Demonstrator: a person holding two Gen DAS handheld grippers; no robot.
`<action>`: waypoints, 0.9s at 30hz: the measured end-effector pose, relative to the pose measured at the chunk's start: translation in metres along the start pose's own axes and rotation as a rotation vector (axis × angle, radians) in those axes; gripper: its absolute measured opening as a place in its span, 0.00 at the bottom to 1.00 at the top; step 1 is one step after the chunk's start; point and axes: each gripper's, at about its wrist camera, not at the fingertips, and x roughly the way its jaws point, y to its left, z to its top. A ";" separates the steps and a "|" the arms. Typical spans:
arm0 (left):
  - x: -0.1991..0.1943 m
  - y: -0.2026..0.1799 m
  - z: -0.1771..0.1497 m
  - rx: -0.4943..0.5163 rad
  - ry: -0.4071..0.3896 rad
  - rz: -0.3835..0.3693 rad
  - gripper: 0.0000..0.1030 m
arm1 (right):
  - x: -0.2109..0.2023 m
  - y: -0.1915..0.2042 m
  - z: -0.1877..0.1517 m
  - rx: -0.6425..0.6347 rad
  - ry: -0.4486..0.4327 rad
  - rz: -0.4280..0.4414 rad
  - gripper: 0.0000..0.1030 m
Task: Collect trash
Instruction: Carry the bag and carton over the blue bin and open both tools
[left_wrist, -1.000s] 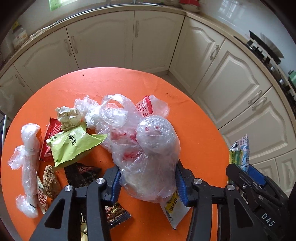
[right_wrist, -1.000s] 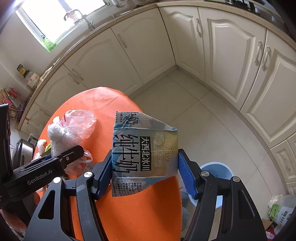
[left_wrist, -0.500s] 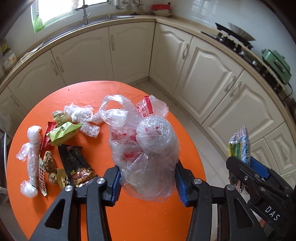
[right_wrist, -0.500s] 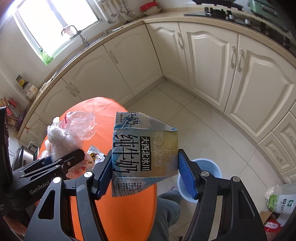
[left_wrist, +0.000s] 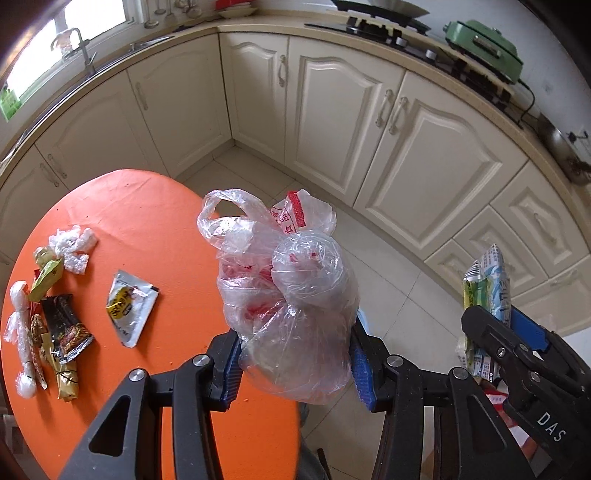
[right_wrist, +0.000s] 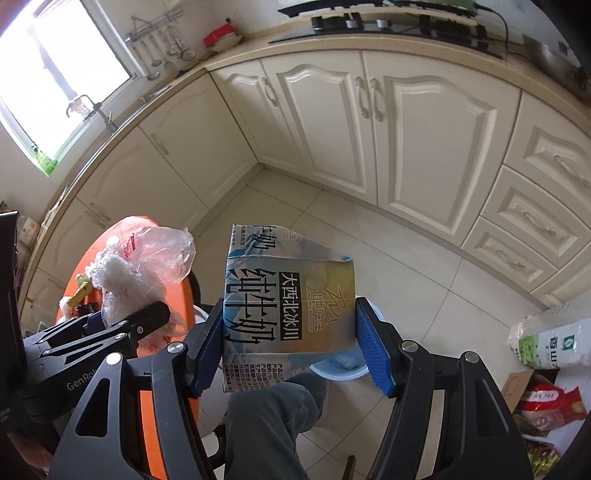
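Cream cabinets (left_wrist: 436, 147) and tiled floor (right_wrist: 406, 266) are seen in both views. Only the left view shows wrappers (left_wrist: 62, 328) and a sachet (left_wrist: 129, 306) left on the orange bench (left_wrist: 155, 229). Only the right view shows a blue bin (right_wrist: 343, 365) below. The left claw (left_wrist: 295, 358) is clamped on a crumpled clear bag (left_wrist: 291, 295). The right claw (right_wrist: 291, 347) is clamped on a flattened milk carton (right_wrist: 288, 299), held over the bin.

The table (left_wrist: 147, 229) is bright orange; the plastic bag (left_wrist: 291, 295) is clear with red print showing through; the milk carton (right_wrist: 288, 306) is pale blue fading to gold, lettered in black; the cabinets (right_wrist: 369, 122) are cream; the bin (right_wrist: 343, 365) is light blue.
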 end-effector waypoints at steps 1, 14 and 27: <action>0.004 -0.006 0.002 0.012 0.006 -0.001 0.44 | 0.000 -0.009 -0.002 0.013 0.002 -0.008 0.65; 0.056 -0.045 0.030 0.055 0.080 0.048 0.58 | 0.015 -0.079 -0.010 0.133 0.043 -0.057 0.65; 0.044 -0.049 0.019 0.076 0.048 0.071 0.59 | 0.032 -0.056 -0.011 0.079 0.087 -0.012 0.67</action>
